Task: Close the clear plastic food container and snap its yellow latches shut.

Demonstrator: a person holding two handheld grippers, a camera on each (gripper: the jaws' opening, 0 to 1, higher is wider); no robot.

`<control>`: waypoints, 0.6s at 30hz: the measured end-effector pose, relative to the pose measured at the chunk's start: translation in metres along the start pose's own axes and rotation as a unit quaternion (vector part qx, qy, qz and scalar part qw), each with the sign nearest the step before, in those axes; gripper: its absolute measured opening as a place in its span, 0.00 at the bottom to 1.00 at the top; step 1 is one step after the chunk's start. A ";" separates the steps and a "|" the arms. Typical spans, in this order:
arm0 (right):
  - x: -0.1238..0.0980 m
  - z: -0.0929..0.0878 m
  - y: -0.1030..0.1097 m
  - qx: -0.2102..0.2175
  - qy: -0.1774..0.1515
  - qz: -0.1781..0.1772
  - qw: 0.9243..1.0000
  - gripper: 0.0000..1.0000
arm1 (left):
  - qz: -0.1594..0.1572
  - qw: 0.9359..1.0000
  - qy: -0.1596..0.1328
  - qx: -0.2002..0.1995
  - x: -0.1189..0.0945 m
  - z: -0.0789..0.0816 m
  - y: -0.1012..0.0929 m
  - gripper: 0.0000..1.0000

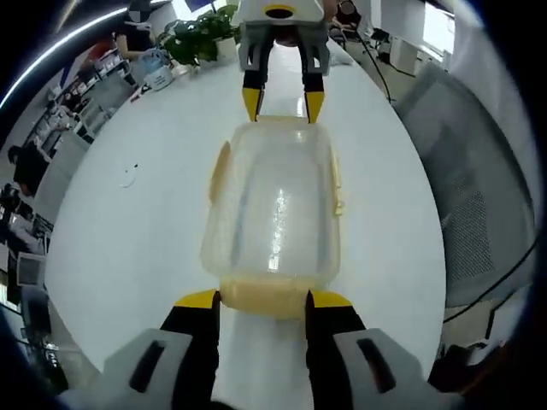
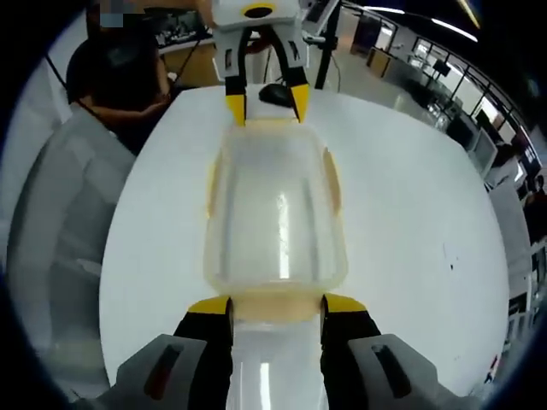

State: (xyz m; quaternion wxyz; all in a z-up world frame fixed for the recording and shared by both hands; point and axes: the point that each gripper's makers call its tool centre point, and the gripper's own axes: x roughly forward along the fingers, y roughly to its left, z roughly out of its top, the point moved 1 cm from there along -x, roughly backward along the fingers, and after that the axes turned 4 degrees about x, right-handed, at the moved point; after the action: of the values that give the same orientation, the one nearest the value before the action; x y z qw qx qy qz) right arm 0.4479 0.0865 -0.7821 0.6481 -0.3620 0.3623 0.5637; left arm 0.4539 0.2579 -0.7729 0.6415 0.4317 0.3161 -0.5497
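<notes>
1. Sitting mid-frame in both views on the white table [image 1: 128,248]: the clear plastic food container [image 1: 275,218], lid on top, lengthwise between the two grippers.
2. Rising from the bottom of the left gripper view: the left gripper [image 1: 263,301], jaws spread apart, yellow tips flanking the near end latch [image 1: 265,297].
3. Coming in at the top centre of the same view: the right gripper [image 1: 283,103], jaws parted, tips touching the far end of the container.
4. Running along the container's right edge: a yellow side latch [image 1: 337,184].
5. Showing upper left of the left gripper view: a potted plant [image 1: 203,32].
6. Sitting upper left in the right gripper view: a person in dark clothes [image 2: 120,81].
</notes>
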 end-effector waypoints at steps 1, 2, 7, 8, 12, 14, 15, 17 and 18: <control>-0.002 -0.001 0.000 0.000 -0.001 -0.001 1.000 0.39 | 0.001 1.000 -0.001 0.000 0.000 0.002 0.000 0.39; -0.003 -0.003 0.000 0.000 -0.001 -0.002 1.000 0.39 | 0.002 1.000 -0.002 0.001 0.000 0.004 0.000 0.39; -0.011 -0.009 0.000 0.003 0.000 -0.004 1.000 0.39 | 0.004 1.000 0.000 0.005 0.000 0.015 0.000 0.39; -0.013 -0.011 0.000 0.003 -0.001 -0.004 1.000 0.39 | 0.004 1.000 -0.001 0.005 0.001 0.016 0.001 0.39; -0.019 -0.017 0.000 0.004 -0.001 -0.005 1.000 0.39 | 0.005 1.000 -0.001 0.008 0.002 0.026 0.000 0.39; -0.021 -0.022 0.001 0.005 0.003 -0.004 1.000 0.39 | 0.005 1.000 -0.005 0.009 0.003 0.031 -0.001 0.39; -0.022 -0.023 0.001 0.004 0.003 -0.004 1.000 0.39 | 0.005 1.000 -0.004 0.008 0.003 0.032 -0.002 0.39; -0.026 -0.025 0.001 0.004 0.002 -0.003 1.000 0.39 | 0.004 1.000 -0.003 0.006 0.005 0.036 -0.002 0.39; -0.027 -0.026 0.001 0.004 0.002 -0.003 1.000 0.39 | 0.004 1.000 -0.004 0.006 0.005 0.037 -0.002 0.39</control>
State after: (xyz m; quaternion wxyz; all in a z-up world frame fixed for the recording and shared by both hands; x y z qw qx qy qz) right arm 0.4427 0.0509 -0.7709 0.6505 -0.3615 0.3645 0.5598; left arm 0.4502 0.2217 -0.7621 0.6425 0.4349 0.3083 -0.5504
